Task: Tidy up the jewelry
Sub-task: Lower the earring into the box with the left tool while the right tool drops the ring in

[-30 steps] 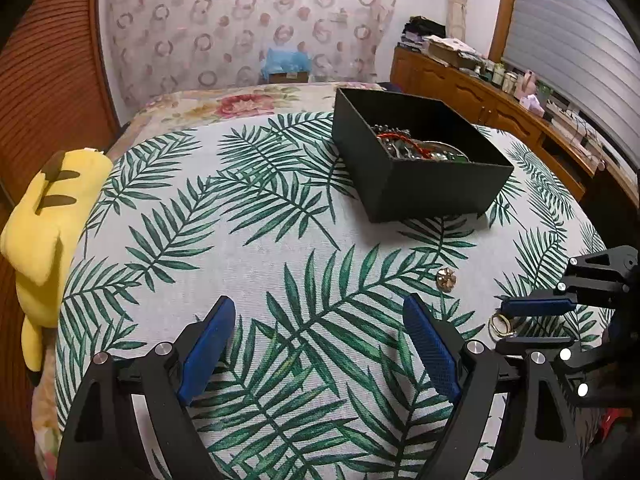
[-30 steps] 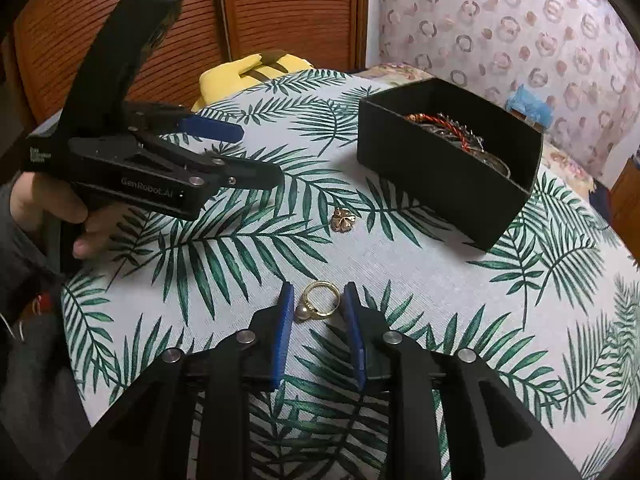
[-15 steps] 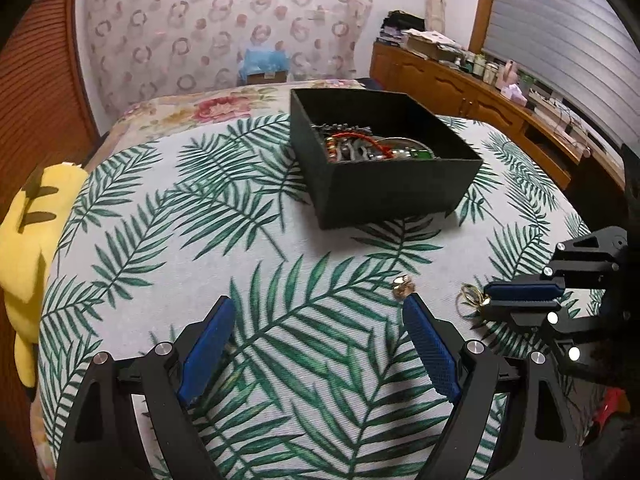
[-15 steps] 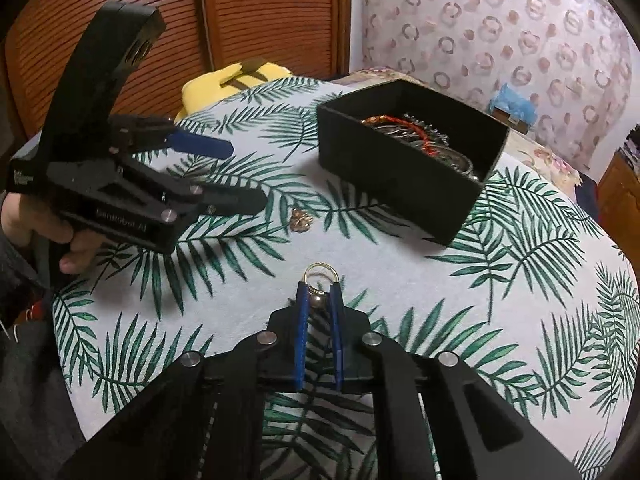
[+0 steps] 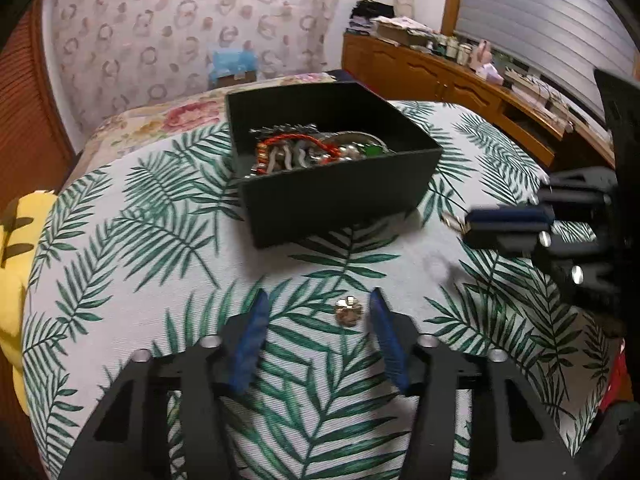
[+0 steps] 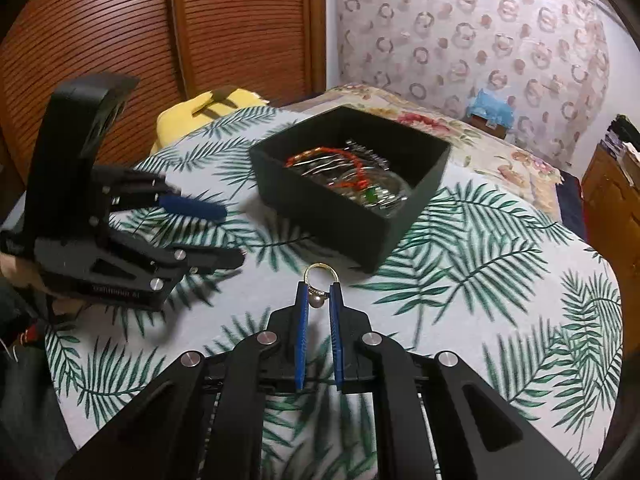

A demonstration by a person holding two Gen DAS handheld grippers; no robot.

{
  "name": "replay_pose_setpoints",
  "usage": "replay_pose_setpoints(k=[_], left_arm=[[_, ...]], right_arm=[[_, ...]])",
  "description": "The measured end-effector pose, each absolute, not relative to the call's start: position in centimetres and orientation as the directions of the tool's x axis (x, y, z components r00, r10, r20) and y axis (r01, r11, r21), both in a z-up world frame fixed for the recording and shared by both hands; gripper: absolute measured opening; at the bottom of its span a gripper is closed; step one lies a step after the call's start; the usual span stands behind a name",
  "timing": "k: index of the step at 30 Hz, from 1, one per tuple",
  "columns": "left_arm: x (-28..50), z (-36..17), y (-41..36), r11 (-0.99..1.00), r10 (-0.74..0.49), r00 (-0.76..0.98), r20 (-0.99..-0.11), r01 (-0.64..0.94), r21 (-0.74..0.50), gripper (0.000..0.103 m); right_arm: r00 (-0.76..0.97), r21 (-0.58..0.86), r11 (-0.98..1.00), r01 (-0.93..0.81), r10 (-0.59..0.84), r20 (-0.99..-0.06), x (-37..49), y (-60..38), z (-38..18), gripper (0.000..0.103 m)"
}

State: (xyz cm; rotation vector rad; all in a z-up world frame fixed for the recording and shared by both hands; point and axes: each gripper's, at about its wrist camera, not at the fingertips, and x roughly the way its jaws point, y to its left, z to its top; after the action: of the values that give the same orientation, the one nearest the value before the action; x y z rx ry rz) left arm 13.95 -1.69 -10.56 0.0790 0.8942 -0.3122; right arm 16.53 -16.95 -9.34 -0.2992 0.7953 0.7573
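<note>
Right tongs (image 6: pixel 319 294), lower centre of frame, clamp a gold ring with a pearl (image 6: pixel 319 280) before the black rectangular box of jewelry (image 6: pixel 352 188). Left tongs (image 5: pixel 318 310), jaws just closing, partly open, flank a small gold flower-shaped earring (image 5: pixel 348 311) lying untouched on the palm-leaf-print surface (image 5: pixel 160 280).

Home bedroom: floral bedspread (image 6: pixel 460 132), wood dresser (image 5: pixel 440 76) w/ clutter (shuttered window (image 5: pixel 540 28) behind).

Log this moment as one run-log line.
right gripper: shut on gold pearl ring, off the cloth | left gripper: jaws just closing around flower earring, not yet gripping | black jewelry box: open
</note>
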Motion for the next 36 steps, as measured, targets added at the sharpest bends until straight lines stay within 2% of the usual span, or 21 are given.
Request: replay_pose_setpoints(k=[5, 6, 15, 27, 36], left_arm=[[13.7, -10.6, -2.7, 0.944, -0.234, 0.583, -0.778, 0.329, -0.037, 0.022], [13.7, -10.6, -3.0, 0.942, -0.236, 0.583, -0.778, 0.335, -0.035, 0.014], [13.6, -9.2, -2.4, 0.942, -0.275, 0.598, -0.753, 0.324, -0.087, 0.014], [16.6, -4.5, -1.3, 0.953, -0.262, 0.694, -0.670, 0.297, -0.065, 0.014], [20.2, -4.3, -0.4, 0.961, -0.248, 0.704, -0.665, 0.268, -0.074, 0.014]], right_arm=[[0.472, 0.030, 0.711, -0.702, 0.497, -0.728, 17.2, -17.7, -9.0, 0.012], [0.473, 0.030, 0.711, -0.702, 0.498, -0.727, 17.2, -17.8, -9.0, 0.012], [0.482, 0.028, 0.702, -0.711, 0.517, -0.707, 17.7, -17.8, -7.8, 0.012], [0.526, 0.013, 0.707, -0.707, 0.538, -0.659, 22.6, -17.0, -5.1, 0.012], [0.511, 0.030, 0.720, -0.693, 0.519, -0.685, 27.5, -15.7, -6.2, 0.012]])
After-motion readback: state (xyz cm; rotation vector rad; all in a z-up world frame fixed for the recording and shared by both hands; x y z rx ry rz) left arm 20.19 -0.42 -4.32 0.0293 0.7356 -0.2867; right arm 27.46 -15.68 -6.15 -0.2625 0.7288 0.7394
